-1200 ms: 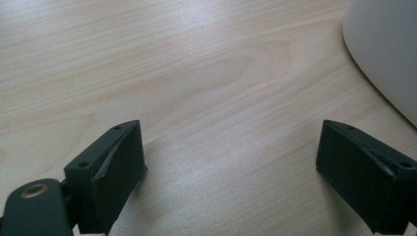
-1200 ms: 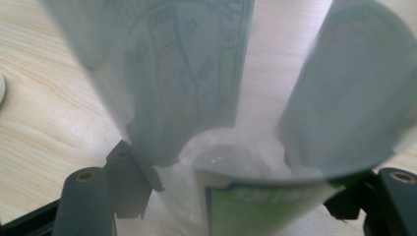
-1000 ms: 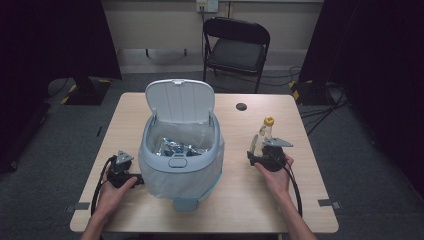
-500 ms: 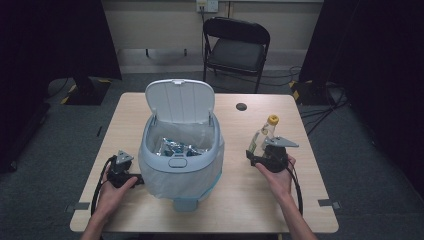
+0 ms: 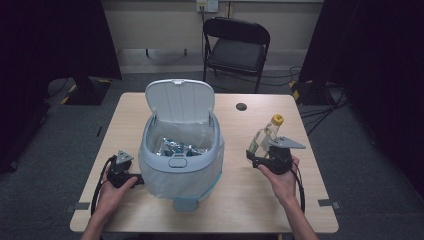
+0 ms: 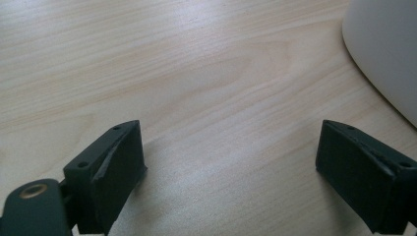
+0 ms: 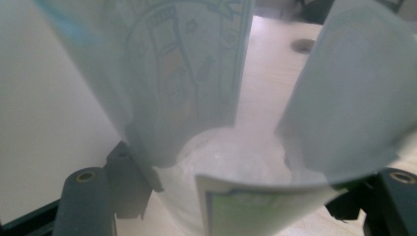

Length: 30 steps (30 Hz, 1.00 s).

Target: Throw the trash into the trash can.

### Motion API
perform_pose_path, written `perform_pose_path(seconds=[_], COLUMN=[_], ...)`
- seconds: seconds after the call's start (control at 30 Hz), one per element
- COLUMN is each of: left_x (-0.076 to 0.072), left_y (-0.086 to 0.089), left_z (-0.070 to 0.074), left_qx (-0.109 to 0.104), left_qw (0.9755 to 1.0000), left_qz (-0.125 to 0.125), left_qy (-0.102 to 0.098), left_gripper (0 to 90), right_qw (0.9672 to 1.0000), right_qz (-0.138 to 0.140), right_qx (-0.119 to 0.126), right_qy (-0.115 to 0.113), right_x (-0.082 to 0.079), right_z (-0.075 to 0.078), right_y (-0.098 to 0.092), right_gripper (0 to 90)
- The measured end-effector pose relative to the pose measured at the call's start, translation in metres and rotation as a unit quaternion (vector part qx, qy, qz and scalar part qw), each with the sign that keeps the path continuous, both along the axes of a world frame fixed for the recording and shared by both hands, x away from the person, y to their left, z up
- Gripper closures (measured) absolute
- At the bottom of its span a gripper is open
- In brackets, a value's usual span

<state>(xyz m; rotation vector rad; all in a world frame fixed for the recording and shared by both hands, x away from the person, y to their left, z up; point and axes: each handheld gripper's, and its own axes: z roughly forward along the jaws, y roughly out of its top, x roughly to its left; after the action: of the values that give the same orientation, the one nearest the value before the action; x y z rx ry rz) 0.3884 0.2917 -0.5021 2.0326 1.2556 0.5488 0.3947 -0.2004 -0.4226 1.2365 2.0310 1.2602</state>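
Dark curtains ring your wooden table (image 5: 240,200). Your right gripper (image 5: 263,159) is clamped on a clear yellow-capped bottle (image 5: 265,134), at three o'clock from the open-lidded bin (image 5: 181,150). Your left gripper (image 5: 120,167), jaws apart and empty, rests at nine o'clock.

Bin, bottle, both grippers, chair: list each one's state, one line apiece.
bin: lid up, open; liner bag inside with shiny wrappers in it.
bottle: clear, yellow cap on, tilted, held off the table.
right gripper: shut on the bottle.
left gripper: open, nothing between its jaws, low over the table.
folding chair: unfolded, nobody on it.
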Motion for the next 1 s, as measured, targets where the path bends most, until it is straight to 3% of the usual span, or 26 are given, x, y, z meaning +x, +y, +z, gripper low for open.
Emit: perform_pose_path(seconds=[0.5, 1.0], left_x=[0.000, 0.000], left_y=[0.000, -0.002], left_z=[0.000, 0.000], left_qx=[0.000, -0.006], left_qw=[1.0000, 1.0000], left_qz=[0.000, 0.005], left_qy=[0.000, 0.001], left_gripper=[10.5, 9.7], right_qw=[0.9989, 0.9949], right_qz=[0.026, 0.058], right_qx=[0.018, 0.049], right_qy=[-0.033, -0.067], right_x=[-0.017, -0.037], right_z=[0.032, 0.072], right_y=[0.004, 0.006], right_gripper=[27.8, 27.8])
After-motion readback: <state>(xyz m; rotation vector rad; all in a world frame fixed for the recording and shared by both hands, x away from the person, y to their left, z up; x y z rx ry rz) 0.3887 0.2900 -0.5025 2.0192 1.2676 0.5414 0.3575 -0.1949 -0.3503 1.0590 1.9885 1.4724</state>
